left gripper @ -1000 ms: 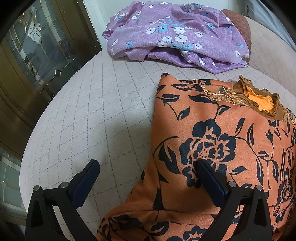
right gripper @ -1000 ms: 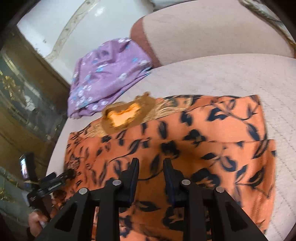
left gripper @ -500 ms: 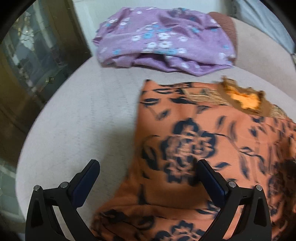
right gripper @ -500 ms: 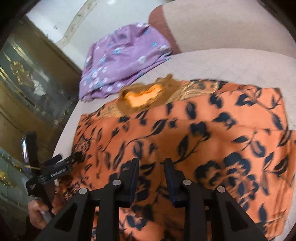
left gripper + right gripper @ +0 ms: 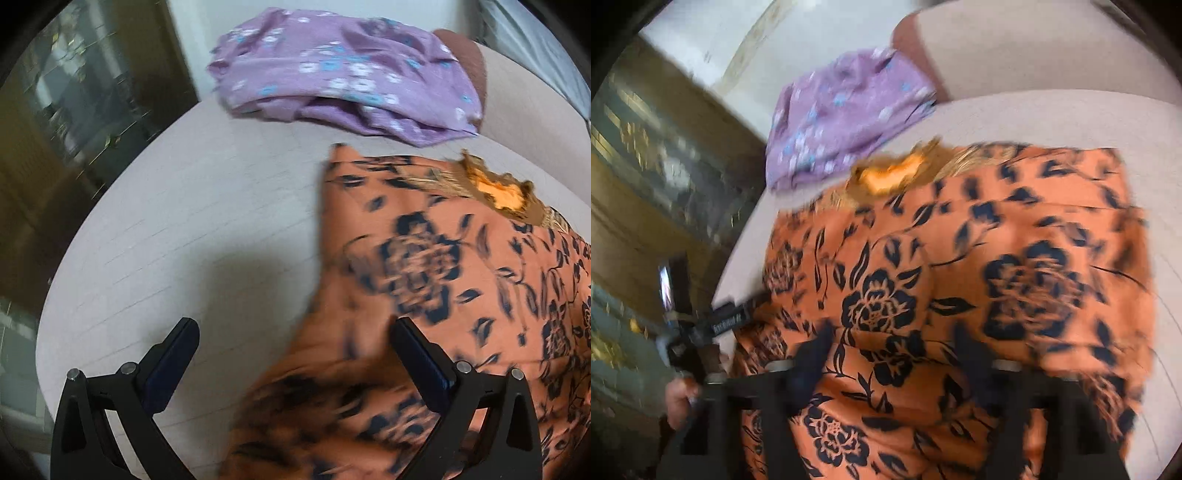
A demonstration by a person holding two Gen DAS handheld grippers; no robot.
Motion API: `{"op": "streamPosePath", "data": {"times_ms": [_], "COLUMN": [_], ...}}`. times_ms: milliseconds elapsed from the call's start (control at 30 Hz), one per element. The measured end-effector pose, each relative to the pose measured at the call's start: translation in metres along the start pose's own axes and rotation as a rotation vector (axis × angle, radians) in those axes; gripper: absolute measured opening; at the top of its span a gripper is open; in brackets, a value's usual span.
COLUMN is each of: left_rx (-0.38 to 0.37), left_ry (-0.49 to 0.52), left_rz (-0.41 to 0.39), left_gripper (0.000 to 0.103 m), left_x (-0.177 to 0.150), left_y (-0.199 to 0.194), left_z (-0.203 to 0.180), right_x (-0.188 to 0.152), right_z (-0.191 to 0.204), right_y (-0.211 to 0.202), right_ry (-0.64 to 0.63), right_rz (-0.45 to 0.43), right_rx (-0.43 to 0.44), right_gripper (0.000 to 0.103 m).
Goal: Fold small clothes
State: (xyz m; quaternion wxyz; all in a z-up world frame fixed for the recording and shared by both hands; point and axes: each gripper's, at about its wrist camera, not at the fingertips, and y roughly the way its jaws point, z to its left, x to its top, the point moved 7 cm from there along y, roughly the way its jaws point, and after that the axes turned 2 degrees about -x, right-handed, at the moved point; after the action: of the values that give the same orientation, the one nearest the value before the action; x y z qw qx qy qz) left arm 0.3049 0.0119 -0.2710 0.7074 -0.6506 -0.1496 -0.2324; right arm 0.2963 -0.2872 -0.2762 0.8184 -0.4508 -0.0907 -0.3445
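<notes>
Left wrist view: shows left claw spread wide with nothing gripped, left finger over bare quilted cushion, right finger over the edge of the orange floral garment. Lies flat across centre and right of frame, that garment, collar toward upper right, left edge running straight up the middle as though already folded in. Sits bunched at top centre, well apart, a purple floral garment, probably parked there to keep the folding area free. Looks poised beside the near corner, likely to take the hem for the next fold.

Right wrist view: blurred, yet shows right claw with jaws just opened, well apart, orange cloth beneath and between them but not pinched. Fills most of frame, orange garment, collar at upper centre, right side showing doubled layers. Suggests a released fold, laid down to settle flat. At lower left, left claw again, held by a hand beside the garment's edge. Purple garment at upper centre, just beyond the collar.
</notes>
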Motion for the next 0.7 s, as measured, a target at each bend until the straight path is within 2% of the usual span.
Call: {"op": "streamPosePath", "data": {"times_ms": [100,267,333,400,467,600,700], "left_rx": [0.007,0.008,-0.026,-0.075,-0.142,-0.237,-0.303], "left_ry": [-0.046,-0.11,-0.109,-0.097,-0.095,-0.073,-0.039], "left_rz": [0.005,0.002,0.015,0.051,0.091,0.114,0.151], "left_gripper": [0.103,0.102,0.093,0.072,0.057,0.048,0.052], "left_x": [-0.016,-0.043,-0.06,-0.082,-0.1,-0.124,-0.136], "left_y": [-0.009,-0.027,-0.032,-0.036,-0.038,-0.055,-0.065], "left_z": [0.034,0.08,0.088,0.092,0.092,0.09,0.081], "right_x": [-0.008,-0.049,-0.066,-0.078,-0.087,-0.1,-0.109], "right_z": [-0.012,-0.043,-0.055,-0.065,-0.072,-0.079,-0.081], "right_y": [-0.027,-0.069,-0.081,-0.089,-0.1,-0.118,-0.125], "right_ry": [0.056,0.156,0.189,0.213,0.235,0.249,0.258], "right_rz": [-0.047,-0.087,-0.086,-0.083,-0.085,-0.102,-0.099], "right_rx": [0.001,-0.031,-0.051,-0.072,-0.072,-0.085,-0.088], "right_gripper": [0.075,0.075,0.075,0.075,0.075,0.075,0.075]}}
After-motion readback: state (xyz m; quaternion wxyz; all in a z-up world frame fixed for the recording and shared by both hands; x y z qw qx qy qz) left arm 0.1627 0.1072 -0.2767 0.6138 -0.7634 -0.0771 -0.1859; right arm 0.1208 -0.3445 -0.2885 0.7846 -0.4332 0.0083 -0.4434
